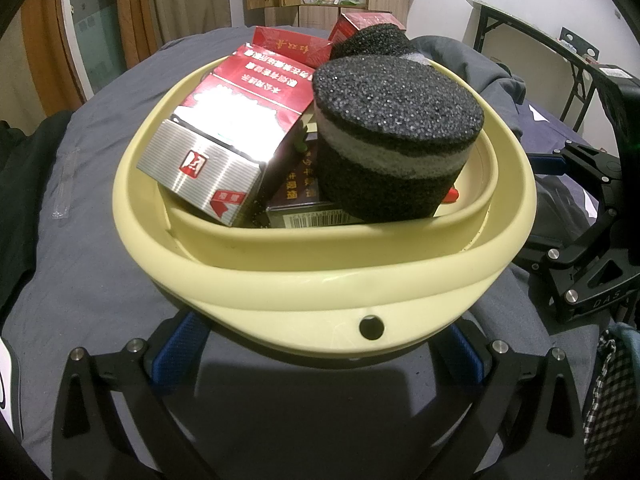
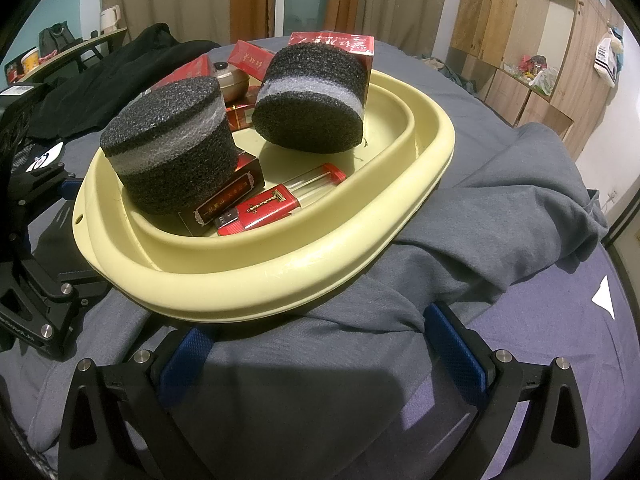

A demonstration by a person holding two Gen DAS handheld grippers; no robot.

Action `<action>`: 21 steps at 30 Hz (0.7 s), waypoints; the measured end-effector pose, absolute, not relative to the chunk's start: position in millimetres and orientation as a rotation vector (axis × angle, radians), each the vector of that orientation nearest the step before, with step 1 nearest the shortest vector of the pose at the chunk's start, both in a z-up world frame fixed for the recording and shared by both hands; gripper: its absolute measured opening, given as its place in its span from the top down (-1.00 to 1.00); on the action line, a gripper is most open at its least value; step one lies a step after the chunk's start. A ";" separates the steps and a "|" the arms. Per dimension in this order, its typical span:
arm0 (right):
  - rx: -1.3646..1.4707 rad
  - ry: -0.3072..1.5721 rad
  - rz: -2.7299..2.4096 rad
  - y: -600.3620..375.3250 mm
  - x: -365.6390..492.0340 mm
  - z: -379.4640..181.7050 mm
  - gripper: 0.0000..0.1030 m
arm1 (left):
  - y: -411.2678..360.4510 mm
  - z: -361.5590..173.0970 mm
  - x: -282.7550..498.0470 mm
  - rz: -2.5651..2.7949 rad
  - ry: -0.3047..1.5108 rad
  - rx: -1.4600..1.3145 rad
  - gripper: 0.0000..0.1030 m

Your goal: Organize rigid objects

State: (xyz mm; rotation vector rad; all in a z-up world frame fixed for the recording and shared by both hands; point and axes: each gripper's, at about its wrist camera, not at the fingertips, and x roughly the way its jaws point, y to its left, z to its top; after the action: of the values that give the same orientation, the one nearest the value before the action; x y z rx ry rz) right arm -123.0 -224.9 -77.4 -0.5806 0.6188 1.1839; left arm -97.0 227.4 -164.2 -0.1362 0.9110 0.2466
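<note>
The cream basin point(image 2: 280, 276) sits on a grey-covered bed point(image 2: 520, 360), holding two black foam cylinders point(image 2: 172, 152), red boxes point(image 1: 240, 92) and a red lighter point(image 2: 264, 208). The left hand-held gripper point(image 1: 320, 354) spreads wide, its blue pads at the basin's near rim. The right hand-held gripper point(image 2: 320, 352) gapes empty just below the rim. Items beneath the foam are hidden.

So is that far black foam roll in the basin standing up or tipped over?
Tipped. The far foam roll leans with its round end facing forward, propped against a red box, while the near foam roll stands flat.
</note>
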 end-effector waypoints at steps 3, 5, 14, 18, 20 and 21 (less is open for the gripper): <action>-0.580 0.619 1.184 -224.9 -122.9 -77.4 -0.99 | 227.4 -164.2 -96.9 0.247 0.911 -0.136 -1.00; -0.581 0.619 1.184 -225.0 -123.0 -77.4 -0.99 | 227.4 -164.2 -97.1 0.247 0.911 -0.136 -1.00; -0.581 0.619 1.184 -225.0 -123.0 -77.4 -0.99 | 227.4 -164.2 -97.0 0.247 0.911 -0.136 -1.00; -0.580 0.619 1.184 -225.0 -123.5 -77.3 -0.99 | 227.3 -164.2 -97.0 0.247 0.911 -0.136 -1.00; -0.581 0.619 1.184 -225.0 -123.2 -77.4 -0.99 | 227.4 -164.2 -97.1 0.247 0.911 -0.136 -1.00; -0.581 0.619 1.184 -225.0 -123.0 -77.4 -0.99 | 227.3 -164.2 -97.0 0.247 0.911 -0.136 -1.00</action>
State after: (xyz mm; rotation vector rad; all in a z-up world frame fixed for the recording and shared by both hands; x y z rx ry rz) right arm -123.0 -225.0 -77.4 -0.5807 0.6187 1.1840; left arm -97.0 227.3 -164.2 -0.1363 0.9111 0.2467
